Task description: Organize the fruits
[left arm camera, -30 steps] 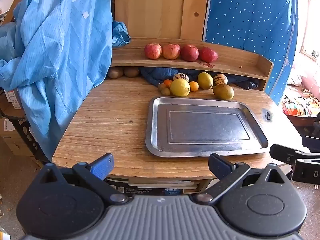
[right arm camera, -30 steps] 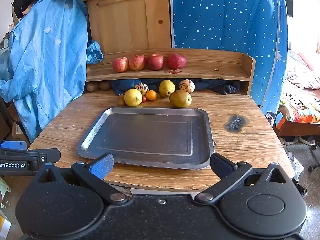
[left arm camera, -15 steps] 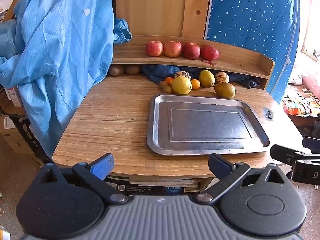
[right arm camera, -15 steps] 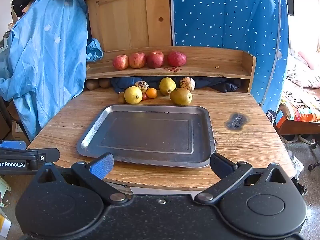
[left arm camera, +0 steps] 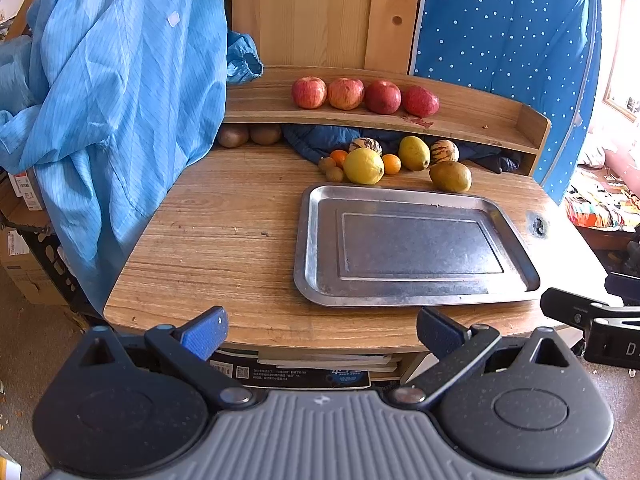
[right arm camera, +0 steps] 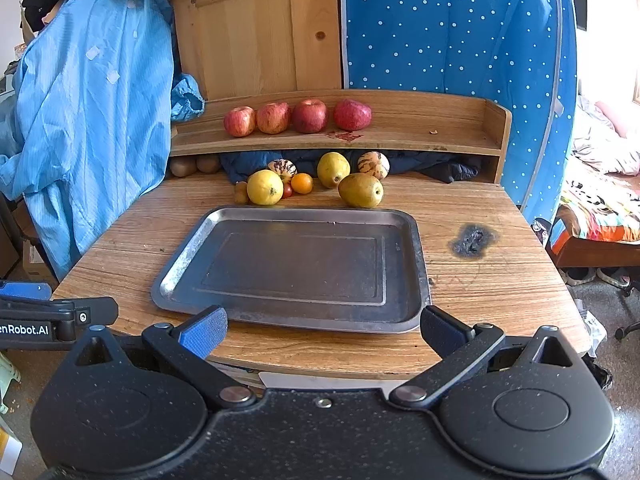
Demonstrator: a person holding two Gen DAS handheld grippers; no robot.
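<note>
Reaching over the empty flat metal tray [right arm camera: 404, 216] with both wide-open grippers, left gripper [left arm camera: 322, 326] and right gripper [right arm camera: 324, 326], then gently pinching the round yellow lemon [right arm camera: 265, 187] at the far edge, not nudging neighbours.

A metal tray [right arm camera: 404, 216] lies flat and bare on the counter [right arm camera: 500, 280], its long side running left to right. Just beyond its far rim sits a cluster of fruit: a round yellow lemon [right arm camera: 265, 187] at left, a small orange [right arm camera: 301, 183] just right of it, a greenish-brown pear [right arm camera: 360, 190] lying on its side at right, and a yellow-green pear [right arm camera: 333, 169] upright behind. Two striped cream melons [right arm camera: 282, 168] sit farthest back, by dark cloth. Small brown kiwis [left arm camera: 332, 169] lie left of the lemon. On the shelf [right arm camera: 420, 132] above, four red apples [right arm camera: 297, 117] stand in a row, touching or nearly so.
</note>
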